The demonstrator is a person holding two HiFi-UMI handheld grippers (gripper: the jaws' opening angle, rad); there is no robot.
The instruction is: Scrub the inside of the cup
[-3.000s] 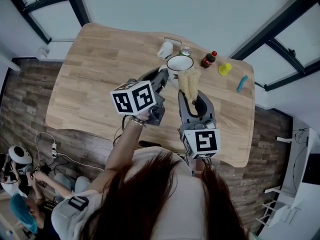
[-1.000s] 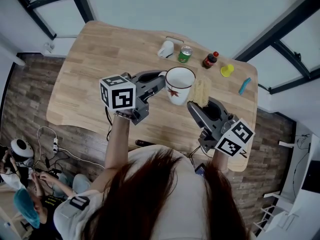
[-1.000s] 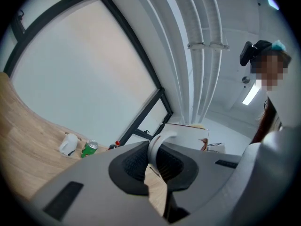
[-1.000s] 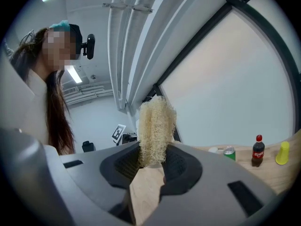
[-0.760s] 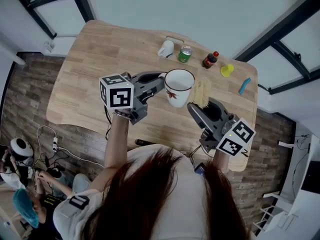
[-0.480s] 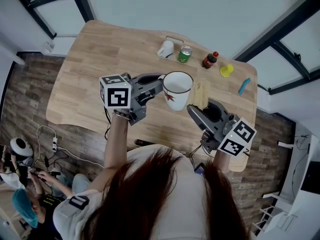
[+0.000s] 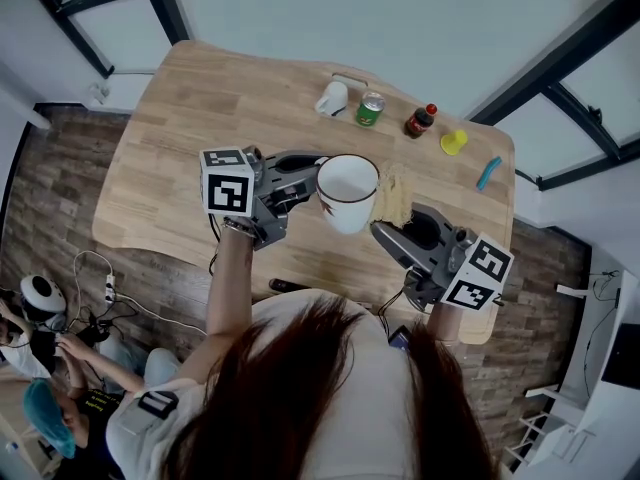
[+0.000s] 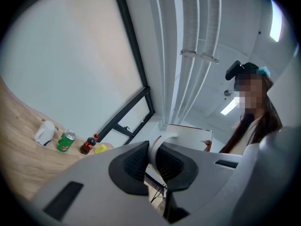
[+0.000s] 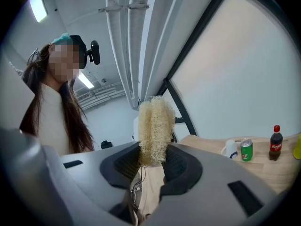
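A white enamel cup (image 7: pixel 347 190) with a dark rim hangs above the wooden table (image 7: pixel 190 118), its mouth tipped up toward me. My left gripper (image 7: pixel 312 173) is shut on the cup's handle. In the left gripper view the white handle (image 8: pixel 157 147) sits pinched between the dark pads, with the cup's body (image 8: pixel 193 136) beyond. My right gripper (image 7: pixel 385 228) is shut on a pale yellow loofah scrubber (image 7: pixel 392 194), just right of the cup and outside it. The loofah (image 9: pixel 154 128) stands up from the right gripper (image 9: pixel 150 161) in its own view.
Along the table's far edge stand a small white mug (image 7: pixel 331 98), a green can (image 7: pixel 370 108), a dark cola bottle (image 7: pixel 419 120), a yellow piece (image 7: pixel 453 141) and a blue piece (image 7: pixel 485 170). A person sits on the floor at the lower left (image 7: pixel 50 368).
The loofah has moved from over the cup's mouth to its right side. Over the last second the cup has come nearer and tipped its mouth up toward me.
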